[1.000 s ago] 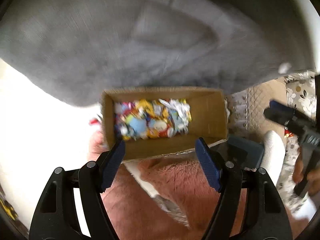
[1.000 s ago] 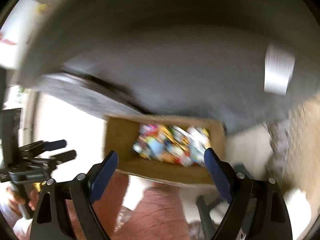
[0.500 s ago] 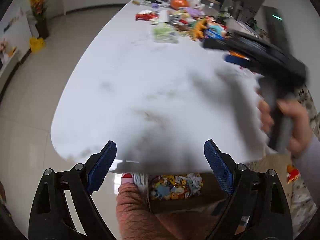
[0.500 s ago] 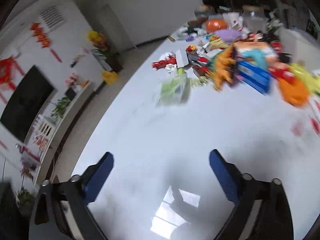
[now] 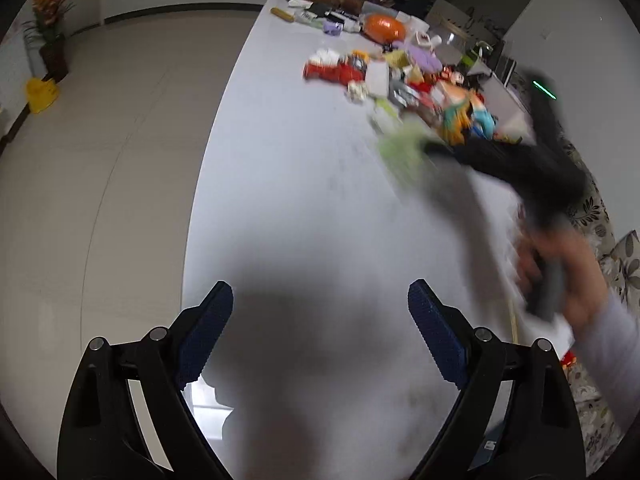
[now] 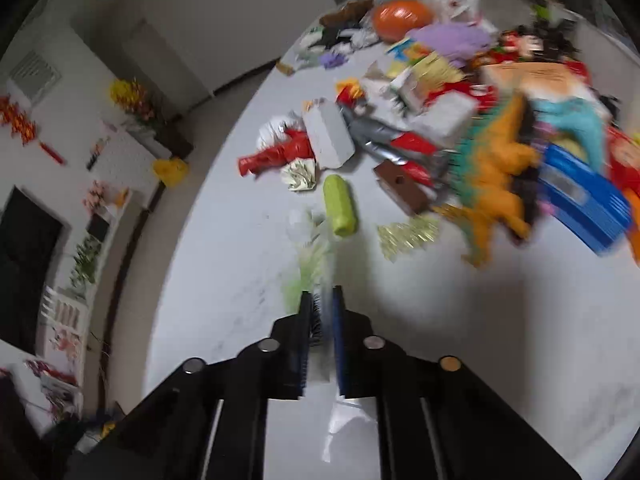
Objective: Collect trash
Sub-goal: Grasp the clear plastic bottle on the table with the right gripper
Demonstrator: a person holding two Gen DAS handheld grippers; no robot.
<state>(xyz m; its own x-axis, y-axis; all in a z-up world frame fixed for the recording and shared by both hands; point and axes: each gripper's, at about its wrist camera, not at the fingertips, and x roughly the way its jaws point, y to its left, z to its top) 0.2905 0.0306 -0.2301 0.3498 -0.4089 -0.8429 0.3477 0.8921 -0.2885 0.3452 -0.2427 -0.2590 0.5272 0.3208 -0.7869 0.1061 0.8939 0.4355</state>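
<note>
The left gripper hangs over the near, bare end of the white table with its jaws spread wide and nothing between the blue pads. The right gripper has just snapped its jaws together, and they now stand closed; a blurred pale-green wrapper lies at the fingertips and seems to be pinched between them, though motion blur leaves the contact uncertain. In the left wrist view the same gripper appears as a dark smeared shape at the right, carried by a hand in a light sleeve, with the green blur at its tip. Just beyond the wrapper a green cylinder lies on the table, and a gold tinsel scrap sits to its right. Farther along, the table holds a dense heap: a crumpled red wrapper, a white block, an orange toy dinosaur, a blue box and an orange ball.
</note>
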